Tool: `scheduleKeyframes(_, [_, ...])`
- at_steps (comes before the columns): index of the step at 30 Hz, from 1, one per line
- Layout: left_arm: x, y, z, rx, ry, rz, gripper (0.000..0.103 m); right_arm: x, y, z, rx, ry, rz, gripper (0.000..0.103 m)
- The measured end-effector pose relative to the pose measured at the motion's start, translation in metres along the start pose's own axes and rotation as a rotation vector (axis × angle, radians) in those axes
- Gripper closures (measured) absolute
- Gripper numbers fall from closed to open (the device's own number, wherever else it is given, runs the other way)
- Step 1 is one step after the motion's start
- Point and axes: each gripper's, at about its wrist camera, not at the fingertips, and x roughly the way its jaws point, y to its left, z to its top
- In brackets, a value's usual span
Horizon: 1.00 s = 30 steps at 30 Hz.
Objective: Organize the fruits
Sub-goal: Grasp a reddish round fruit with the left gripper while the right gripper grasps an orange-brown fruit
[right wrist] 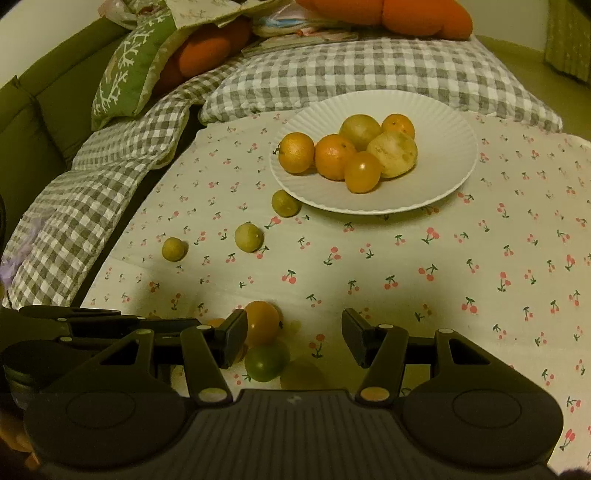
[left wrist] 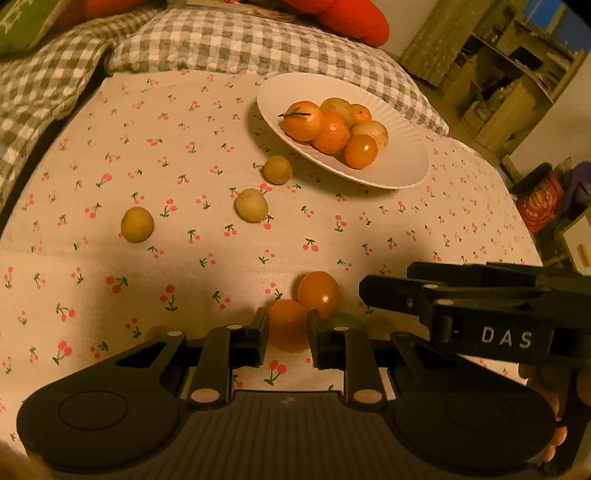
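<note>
A white plate [left wrist: 402,166] holds several oranges and pale fruits; it also shows in the right wrist view [right wrist: 436,192]. Three small yellow-green fruits [left wrist: 251,205] lie on the cherry-print cloth left of the plate. My left gripper [left wrist: 287,325] is shut on an orange tomato [left wrist: 286,325] low on the cloth; a second orange tomato [left wrist: 318,293] touches it behind. My right gripper [right wrist: 293,338] is open and empty, just right of the left one. That second orange tomato [right wrist: 261,323] and a green tomato [right wrist: 266,361] lie by its left finger.
Grey checked pillows [right wrist: 332,77] and a blanket [right wrist: 92,192] border the cloth at the back and left. Red cushions [right wrist: 406,14] and a green pillow [right wrist: 133,66] lie behind. Shelves [left wrist: 509,74] and bags [left wrist: 543,195] stand to the right of the bed.
</note>
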Motion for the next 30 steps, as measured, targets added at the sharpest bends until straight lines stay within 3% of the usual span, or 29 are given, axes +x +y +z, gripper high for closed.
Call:
scheduleKeyframes(8, [0.005, 0.007, 0.000, -0.061, 0.009, -0.024, 0.080, 0.002, -0.005, 0.003, 0.032, -0.013, 0.007, 0.050])
scheduleKeyframes(10, [0.008, 0.007, -0.001, -0.064, 0.024, -0.041, 0.069, 0.003, -0.008, 0.004, 0.051, -0.019, 0.024, 0.051])
scheduleKeyframes(13, [0.011, 0.003, -0.003, -0.057, 0.018, -0.045, 0.064, 0.008, -0.008, 0.006, 0.070, -0.019, 0.050, 0.051])
scheduleKeyframes(15, [0.011, 0.001, -0.002, -0.049, 0.004, -0.037, 0.065, 0.013, -0.005, 0.006, 0.067, -0.007, 0.065, 0.053])
scheduleKeyframes(17, [0.011, 0.003, -0.001, -0.049, -0.002, -0.026, 0.072, 0.018, -0.001, 0.005, 0.053, 0.001, 0.067, 0.056])
scheduleKeyframes(18, [0.012, 0.003, -0.001, -0.046, 0.001, -0.019, 0.081, 0.020, 0.000, 0.004, 0.050, 0.003, 0.068, 0.056])
scheduleKeyframes(22, [0.011, 0.003, -0.001, -0.037, 0.004, -0.007, 0.082, 0.030, 0.001, 0.004, 0.047, 0.013, 0.079, 0.058])
scheduleKeyframes(30, [0.011, -0.001, -0.002, 0.010, 0.002, 0.032, 0.082, 0.042, 0.000, 0.001, 0.069, 0.055, 0.114, 0.076])
